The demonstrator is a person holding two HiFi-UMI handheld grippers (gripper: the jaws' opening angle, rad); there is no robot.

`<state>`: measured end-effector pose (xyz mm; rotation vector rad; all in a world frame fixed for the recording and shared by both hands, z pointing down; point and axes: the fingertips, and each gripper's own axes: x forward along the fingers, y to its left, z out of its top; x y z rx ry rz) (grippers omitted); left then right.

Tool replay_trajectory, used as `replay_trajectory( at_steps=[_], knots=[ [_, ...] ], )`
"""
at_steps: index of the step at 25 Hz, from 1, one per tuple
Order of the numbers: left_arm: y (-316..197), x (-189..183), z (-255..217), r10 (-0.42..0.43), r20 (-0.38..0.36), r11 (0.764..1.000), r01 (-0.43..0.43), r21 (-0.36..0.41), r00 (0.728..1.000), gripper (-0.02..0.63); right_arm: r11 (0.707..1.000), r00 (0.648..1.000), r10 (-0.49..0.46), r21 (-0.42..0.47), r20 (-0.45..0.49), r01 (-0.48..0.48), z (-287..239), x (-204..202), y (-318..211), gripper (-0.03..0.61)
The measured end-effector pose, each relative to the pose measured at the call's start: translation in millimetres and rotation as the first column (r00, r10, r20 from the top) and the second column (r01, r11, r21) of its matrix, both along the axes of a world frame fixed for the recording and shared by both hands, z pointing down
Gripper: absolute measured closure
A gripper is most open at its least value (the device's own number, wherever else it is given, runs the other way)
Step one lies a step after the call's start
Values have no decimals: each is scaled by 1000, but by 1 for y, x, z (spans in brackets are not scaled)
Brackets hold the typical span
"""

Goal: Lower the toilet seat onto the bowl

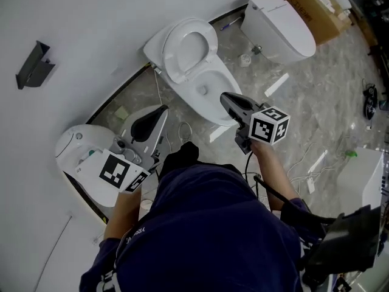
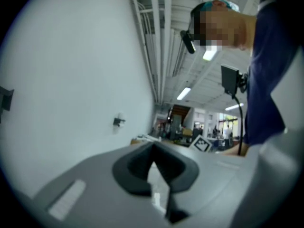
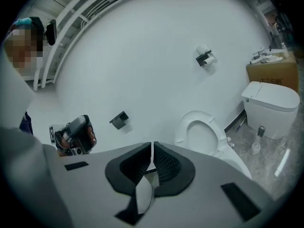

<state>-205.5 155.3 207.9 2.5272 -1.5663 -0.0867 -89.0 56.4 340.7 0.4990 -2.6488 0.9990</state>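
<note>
Toilet seat [image 1: 172, 58] [image 3: 216, 127]: it is standing straight up and leaning back on the white wall [image 1: 91, 17]. We are not touching it.
Bowl [image 1: 222, 81]: it is lying open under the raised seat. It is sitting on the grey floor [image 1: 316, 96], at the floor's edge along the wall.
Right gripper [image 1: 225, 96] [image 3: 151, 145]: we are holding it in front of the bowl's near end, pointing at the toilet. Its jaws are pressed together with nothing between them, and it is well apart from the seat.
Left gripper [image 1: 163, 109] [image 2: 153, 146]: we are holding it by the floor's wall edge, between the open toilet and the toilet on the left [image 1: 79, 148]. Its jaws are pressed together too, with nothing in them.
Toilet on the right [image 1: 279, 26]: it is sitting with its lid down, farther along the wall edge.
Cardboard box [image 1: 310, 8]: it is sitting just behind the toilet on the right.
Black holder [image 1: 35, 66]: it is sticking out of the wall, to the left of the seat.
</note>
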Motion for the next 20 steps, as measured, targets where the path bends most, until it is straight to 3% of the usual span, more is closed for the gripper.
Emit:
replay_trajectory(
  at_steps=[11,14,20],
  knots=[
    [-44,-74,10,-6,-37,1000,5,-24,999,612,999,999,32,-38,-42,-33,32,-88,-84,564],
    [-47,-88,17,-29,-48,999,27,-45,998,612,997,998,22,-67,-57,-26,44,-107,-103,473],
    [-47,-109,30,-103,-63,991,96,-97,993,612,995,996,25,-90,-87,-33,73,-158,-148,463]
  ],
)
